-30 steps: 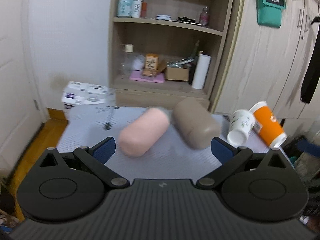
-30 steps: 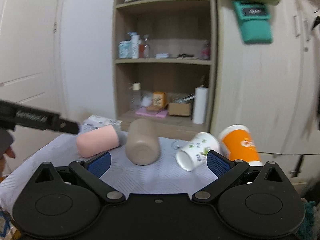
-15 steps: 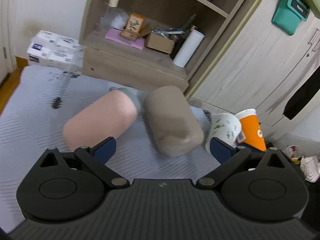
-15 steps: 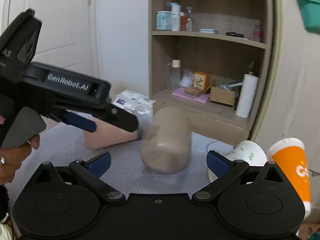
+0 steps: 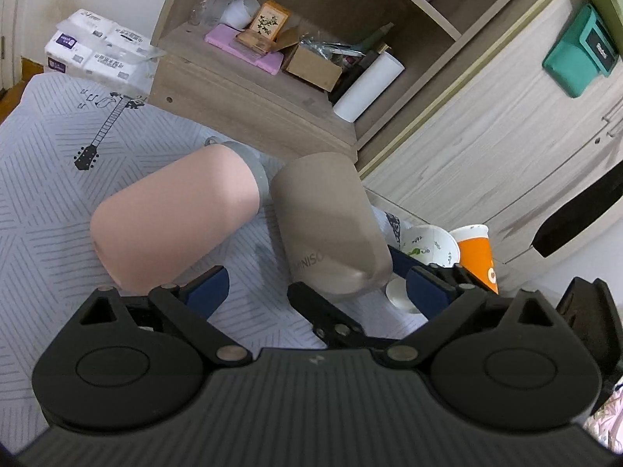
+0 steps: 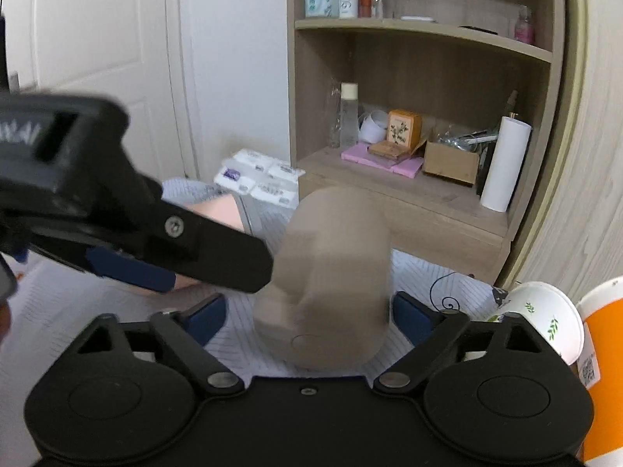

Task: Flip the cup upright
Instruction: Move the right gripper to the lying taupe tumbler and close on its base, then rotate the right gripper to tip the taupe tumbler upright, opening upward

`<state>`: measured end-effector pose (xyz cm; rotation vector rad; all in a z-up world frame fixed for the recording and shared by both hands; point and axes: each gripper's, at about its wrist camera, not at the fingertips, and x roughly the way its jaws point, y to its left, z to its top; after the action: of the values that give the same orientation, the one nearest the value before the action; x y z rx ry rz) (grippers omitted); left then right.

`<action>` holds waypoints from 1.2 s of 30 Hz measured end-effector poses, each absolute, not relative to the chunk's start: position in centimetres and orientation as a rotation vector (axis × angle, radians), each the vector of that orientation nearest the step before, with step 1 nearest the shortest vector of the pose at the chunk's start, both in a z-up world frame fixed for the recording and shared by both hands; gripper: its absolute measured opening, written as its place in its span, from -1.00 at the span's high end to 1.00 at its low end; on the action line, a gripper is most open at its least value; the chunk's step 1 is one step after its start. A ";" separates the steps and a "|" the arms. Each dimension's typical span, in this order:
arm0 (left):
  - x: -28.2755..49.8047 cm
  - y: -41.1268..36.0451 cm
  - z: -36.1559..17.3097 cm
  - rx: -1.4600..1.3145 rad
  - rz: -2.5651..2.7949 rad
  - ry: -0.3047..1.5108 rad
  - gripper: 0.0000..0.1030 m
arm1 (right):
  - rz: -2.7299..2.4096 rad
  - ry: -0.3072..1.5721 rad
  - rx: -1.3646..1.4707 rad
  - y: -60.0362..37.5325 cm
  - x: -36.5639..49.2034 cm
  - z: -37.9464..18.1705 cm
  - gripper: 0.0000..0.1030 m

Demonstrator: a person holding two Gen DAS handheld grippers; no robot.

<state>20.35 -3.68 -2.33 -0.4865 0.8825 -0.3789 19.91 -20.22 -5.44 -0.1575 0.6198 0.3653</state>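
A taupe cup (image 5: 331,229) lies on its side on the striped cloth, base toward me; it also shows in the right wrist view (image 6: 331,280). A pink cup (image 5: 175,214) lies on its side to its left. A white floral paper cup (image 5: 428,247) and an orange paper cup (image 5: 475,249) lie tipped at the right. My left gripper (image 5: 315,284) is open above the pink and taupe cups. My right gripper (image 6: 309,315) is open, its fingers (image 6: 409,313) on either side of the taupe cup's base. The left gripper's body (image 6: 117,229) crosses the right wrist view.
A wooden shelf unit (image 6: 409,179) with boxes, bottles and a paper roll (image 6: 502,163) stands behind the table. A cabinet door (image 5: 506,136) is at the right. Tissue packs (image 5: 97,50) sit beyond the table's far left edge. The cloth (image 5: 46,163) has a guitar print.
Both grippers have moved forward and down toward the cups. The right gripper's fingers now flank the taupe cup's base. The left gripper now tilts more steeply over the cups.
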 end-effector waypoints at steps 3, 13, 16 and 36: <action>20.4 -3.6 -2.5 -0.499 -0.376 0.877 -0.90 | 0.337 0.618 -0.208 -19.9 19.7 -5.5 -0.60; 20.2 -3.8 -3.0 -0.519 -0.403 0.904 -0.90 | 0.298 0.650 -0.174 -19.6 18.1 -4.9 -0.60; 19.9 -3.5 -3.2 -0.545 -0.419 0.909 -0.90 | 0.327 0.662 -0.150 -19.9 17.3 -4.8 -0.60; 14.9 -2.8 -4.6 -0.596 -0.495 0.937 -0.75 | 0.343 0.672 -0.077 -20.0 10.9 -3.9 -0.60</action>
<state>14.93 -2.84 -4.59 -0.5957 0.9371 -0.4954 10.91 -19.97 -3.93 -0.0765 0.6721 0.3429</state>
